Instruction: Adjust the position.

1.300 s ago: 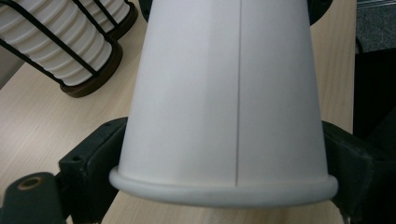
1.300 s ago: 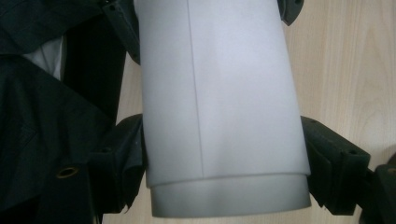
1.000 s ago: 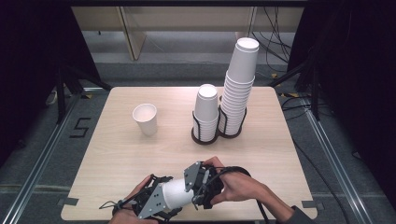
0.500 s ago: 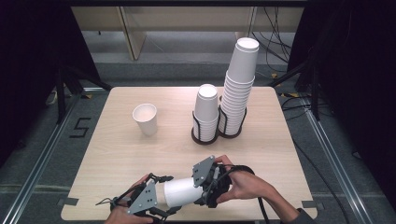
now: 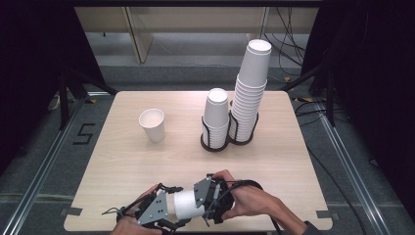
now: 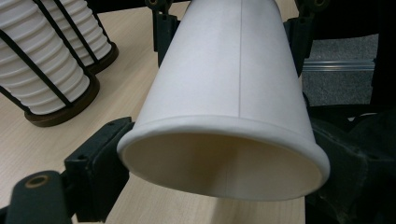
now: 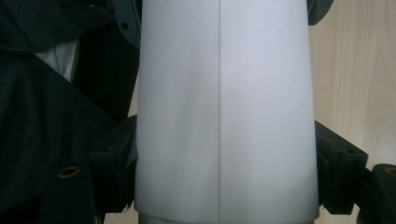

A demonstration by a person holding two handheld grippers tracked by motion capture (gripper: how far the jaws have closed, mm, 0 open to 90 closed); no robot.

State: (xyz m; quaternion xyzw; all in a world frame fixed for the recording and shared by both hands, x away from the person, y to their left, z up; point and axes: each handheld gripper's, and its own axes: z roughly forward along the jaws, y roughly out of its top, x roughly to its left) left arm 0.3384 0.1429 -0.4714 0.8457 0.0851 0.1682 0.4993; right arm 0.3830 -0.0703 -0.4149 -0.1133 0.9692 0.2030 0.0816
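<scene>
A white paper cup point(image 5: 186, 204) lies on its side just above the table's front edge, held between both grippers. My left gripper point(image 5: 164, 211) has just been closing, and its jaws now press the cup's wide rim end from both sides. In the left gripper view the open rim point(image 6: 224, 158) faces the camera and looks slightly squashed. My right gripper point(image 5: 206, 198) is shut on the narrower end; in its own view the cup wall point(image 7: 224, 116) stands between the two black jaws. A hand holds each gripper.
An upright single cup point(image 5: 152, 125) stands at mid-left on the wooden table point(image 5: 122, 166). Two stacks of cups sit in black wire holders at the back: a short one point(image 5: 216, 117) and a tall one point(image 5: 252, 88). The table's front edge lies right under the grippers.
The two grippers have drawn slightly apart, so more of the white cup shows between them. The left gripper's jaws have closed onto the rim end.
</scene>
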